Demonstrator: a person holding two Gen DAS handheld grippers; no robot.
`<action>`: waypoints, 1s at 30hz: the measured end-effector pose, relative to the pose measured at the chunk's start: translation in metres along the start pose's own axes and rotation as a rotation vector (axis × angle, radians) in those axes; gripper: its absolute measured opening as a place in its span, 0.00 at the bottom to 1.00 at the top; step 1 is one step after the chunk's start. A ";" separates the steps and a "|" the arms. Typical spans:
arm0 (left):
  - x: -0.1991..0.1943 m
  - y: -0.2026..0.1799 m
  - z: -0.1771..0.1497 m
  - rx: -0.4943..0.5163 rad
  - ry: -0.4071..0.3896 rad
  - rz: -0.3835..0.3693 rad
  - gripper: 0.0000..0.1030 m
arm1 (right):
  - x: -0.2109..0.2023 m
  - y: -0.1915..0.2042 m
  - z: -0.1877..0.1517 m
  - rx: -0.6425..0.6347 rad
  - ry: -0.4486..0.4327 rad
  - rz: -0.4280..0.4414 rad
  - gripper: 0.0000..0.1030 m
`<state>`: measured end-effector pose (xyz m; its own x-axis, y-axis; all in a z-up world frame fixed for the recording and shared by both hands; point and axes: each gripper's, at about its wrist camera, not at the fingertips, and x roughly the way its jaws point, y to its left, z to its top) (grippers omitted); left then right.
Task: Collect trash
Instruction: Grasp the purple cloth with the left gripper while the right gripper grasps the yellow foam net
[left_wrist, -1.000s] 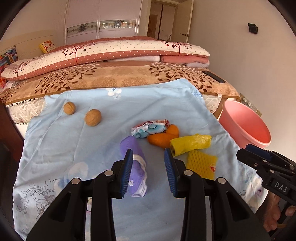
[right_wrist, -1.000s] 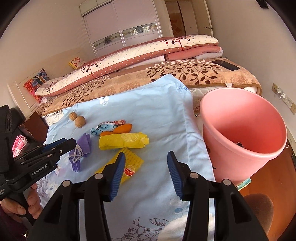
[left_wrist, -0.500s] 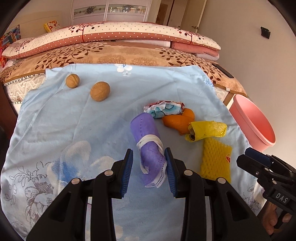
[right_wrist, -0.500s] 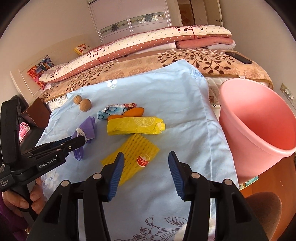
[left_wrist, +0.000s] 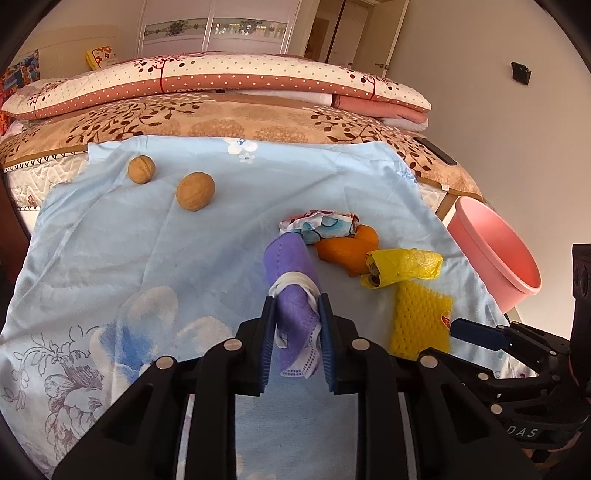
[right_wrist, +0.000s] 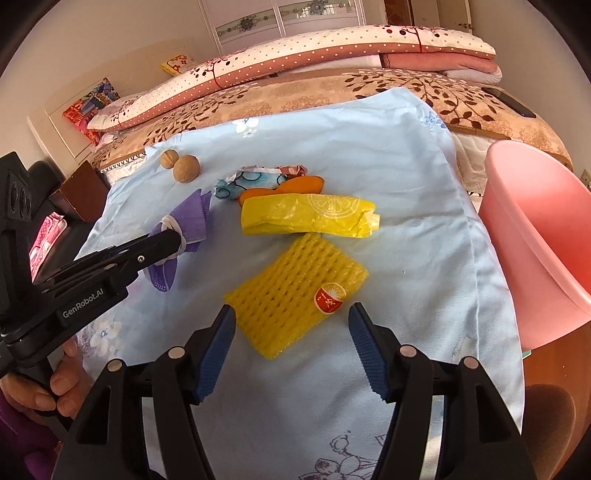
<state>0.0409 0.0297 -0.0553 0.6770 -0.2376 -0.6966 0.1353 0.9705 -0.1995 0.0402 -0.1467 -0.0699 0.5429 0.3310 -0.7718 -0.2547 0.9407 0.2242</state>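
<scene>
Now the left hand-held gripper (left_wrist: 297, 325) is squeezing the rolled purple mask (left_wrist: 293, 291) at its near end for lifting, while the right hand-held gripper (right_wrist: 291, 347) is waiting wide open over the yellow foam net (right_wrist: 295, 291), near the pink bin (right_wrist: 535, 236).

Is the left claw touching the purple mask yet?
Touching. In the left wrist view, the left claw has both pads pressed against the rolled purple mask, no gap either side.

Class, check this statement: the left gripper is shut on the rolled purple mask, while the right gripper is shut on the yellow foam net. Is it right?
Not quite. The right gripper is open, its jaws either side of the yellow foam net, as the right wrist view shows. The left gripper is indeed shut on the rolled purple mask.
</scene>
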 end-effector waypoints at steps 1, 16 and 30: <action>0.000 0.000 0.000 -0.002 0.000 -0.002 0.22 | 0.001 0.001 0.001 -0.001 -0.005 -0.014 0.60; -0.002 -0.001 -0.001 0.010 -0.014 0.003 0.22 | -0.010 -0.001 0.000 0.000 -0.046 -0.027 0.08; -0.009 -0.018 -0.004 0.084 -0.048 0.028 0.22 | -0.037 -0.008 0.004 0.001 -0.159 -0.074 0.08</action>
<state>0.0293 0.0142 -0.0477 0.7146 -0.2103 -0.6671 0.1748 0.9772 -0.1208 0.0251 -0.1666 -0.0405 0.6802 0.2687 -0.6820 -0.2086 0.9629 0.1713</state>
